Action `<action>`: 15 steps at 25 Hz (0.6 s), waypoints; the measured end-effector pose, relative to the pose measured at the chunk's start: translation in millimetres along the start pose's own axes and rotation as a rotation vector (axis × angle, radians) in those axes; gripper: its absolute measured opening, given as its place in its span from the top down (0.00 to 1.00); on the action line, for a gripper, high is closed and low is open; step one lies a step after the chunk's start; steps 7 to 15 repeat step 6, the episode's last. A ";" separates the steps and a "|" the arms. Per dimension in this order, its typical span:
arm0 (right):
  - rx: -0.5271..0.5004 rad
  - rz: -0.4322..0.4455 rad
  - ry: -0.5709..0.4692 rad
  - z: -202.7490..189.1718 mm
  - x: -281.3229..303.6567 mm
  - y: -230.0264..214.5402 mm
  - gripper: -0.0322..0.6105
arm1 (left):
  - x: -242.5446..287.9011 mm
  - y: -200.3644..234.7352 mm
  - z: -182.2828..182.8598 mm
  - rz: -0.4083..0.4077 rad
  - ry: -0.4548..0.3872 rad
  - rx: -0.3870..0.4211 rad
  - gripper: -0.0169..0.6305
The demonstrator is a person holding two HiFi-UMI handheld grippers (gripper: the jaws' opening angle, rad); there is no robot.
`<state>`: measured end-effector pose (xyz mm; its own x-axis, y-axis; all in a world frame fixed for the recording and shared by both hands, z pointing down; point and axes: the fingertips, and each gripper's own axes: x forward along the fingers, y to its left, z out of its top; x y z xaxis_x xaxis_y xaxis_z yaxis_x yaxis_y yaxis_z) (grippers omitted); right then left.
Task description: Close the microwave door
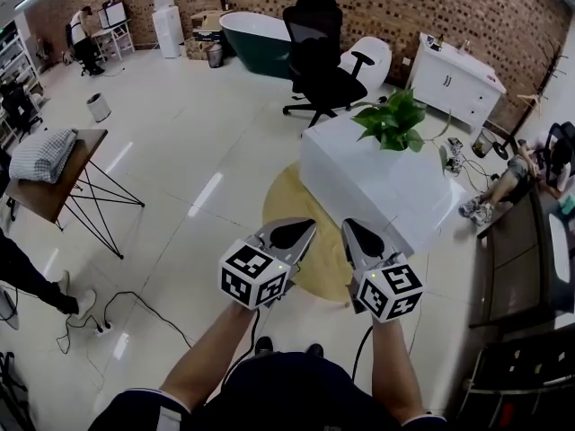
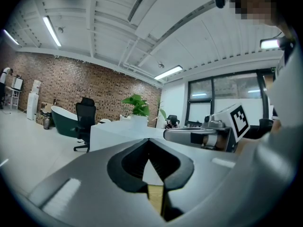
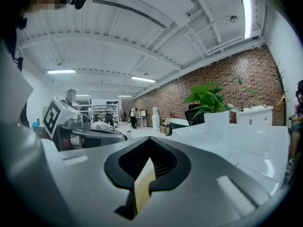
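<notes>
Microwave and door show in no view, so where they are and how the door stands cannot be told. Head view: left gripper [image 1: 289, 234] and right gripper [image 1: 362, 241] sit side by side over the floor [image 1: 180, 160], near a white table [image 1: 359, 187]. Left gripper view: jaws together, empty. Right gripper view: likewise. Closed tips would suit a flat push once a door is in reach.

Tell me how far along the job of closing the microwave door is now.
Done: nothing that shows; no microwave appears in any view. In hand: the left gripper and the right gripper are held side by side, jaws together and empty, over the round yellow rug near the white table with the green potted plant. Left: the whole job, finding the microwave and pushing its door shut.
</notes>
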<state>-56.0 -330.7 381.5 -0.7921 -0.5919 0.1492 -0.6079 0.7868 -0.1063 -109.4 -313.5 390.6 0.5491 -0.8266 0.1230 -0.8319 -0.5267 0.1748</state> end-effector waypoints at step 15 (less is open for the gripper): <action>0.006 -0.001 0.005 -1.2 -3.8 -2.3 0.95 | 2.5 -4.6 -1.0 -0.003 0.007 -0.004 0.96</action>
